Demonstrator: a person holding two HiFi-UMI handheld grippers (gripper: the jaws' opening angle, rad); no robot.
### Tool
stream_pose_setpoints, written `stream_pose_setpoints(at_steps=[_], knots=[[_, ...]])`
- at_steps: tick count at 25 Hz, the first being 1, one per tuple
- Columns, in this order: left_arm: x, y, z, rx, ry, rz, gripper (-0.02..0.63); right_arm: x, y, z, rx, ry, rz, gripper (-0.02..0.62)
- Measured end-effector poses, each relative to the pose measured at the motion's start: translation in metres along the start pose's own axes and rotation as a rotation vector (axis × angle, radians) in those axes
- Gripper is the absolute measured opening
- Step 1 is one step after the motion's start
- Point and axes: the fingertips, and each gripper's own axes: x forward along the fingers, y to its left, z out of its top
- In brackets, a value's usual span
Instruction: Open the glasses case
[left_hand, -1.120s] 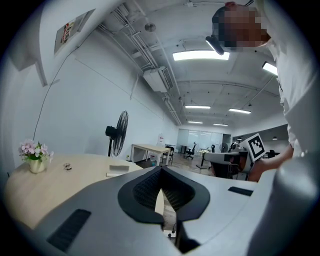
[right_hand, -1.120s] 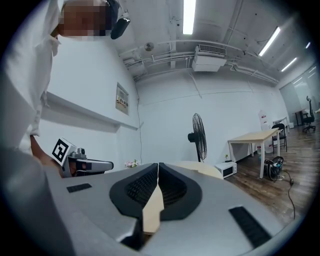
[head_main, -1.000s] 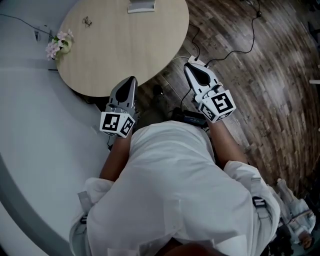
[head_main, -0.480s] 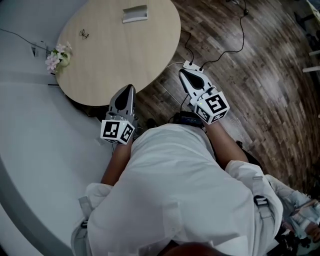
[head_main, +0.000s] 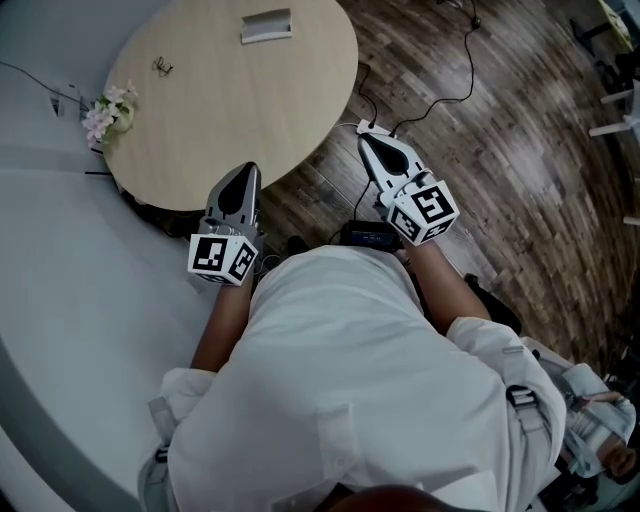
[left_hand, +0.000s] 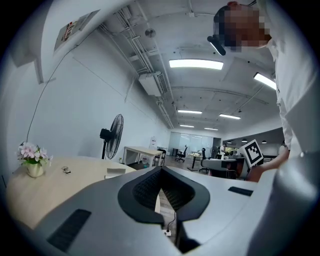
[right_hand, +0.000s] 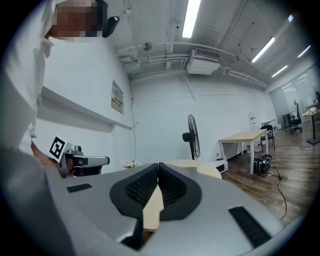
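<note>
The grey glasses case (head_main: 265, 25) lies shut on the far side of the round wooden table (head_main: 280, 100); it also shows in the left gripper view as a pale flat glasses case (left_hand: 115, 171). My left gripper (head_main: 247, 168) hovers at the table's near edge, jaws together, holding nothing. The left gripper (left_hand: 161, 169) points level across the tabletop. My right gripper (head_main: 366, 137) is off the table's right side, over the wood floor, also shut and empty. In its own view the right gripper (right_hand: 158, 165) faces the table edge.
A pair of folded glasses (head_main: 162, 67) and a small pot of pink flowers (head_main: 105, 112) sit on the table's left part. A white power strip with black cables (head_main: 440, 95) lies on the floor by the right gripper. A standing fan (left_hand: 112, 135) is beyond the table.
Both grippers have shifted a little to the left along the table's near edge. The head view has moved, so the whole glasses case now shows at the top.
</note>
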Motion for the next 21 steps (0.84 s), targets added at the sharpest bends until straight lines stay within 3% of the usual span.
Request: stream_pose_setpoints(at_steps=[15,21], knots=[[-0.0020,-0.0008,-0.0046,-0.057,0.007,-0.042,0.012,0.0030,0.0093,-0.0006,0.019,-0.006,0.001,0.025],[0.0008,-0.0036,-0.0068,-0.046,0.007,-0.038,0.012,-0.0005,0.0034,-0.0032,0.027,-0.013,-0.011,0.025]])
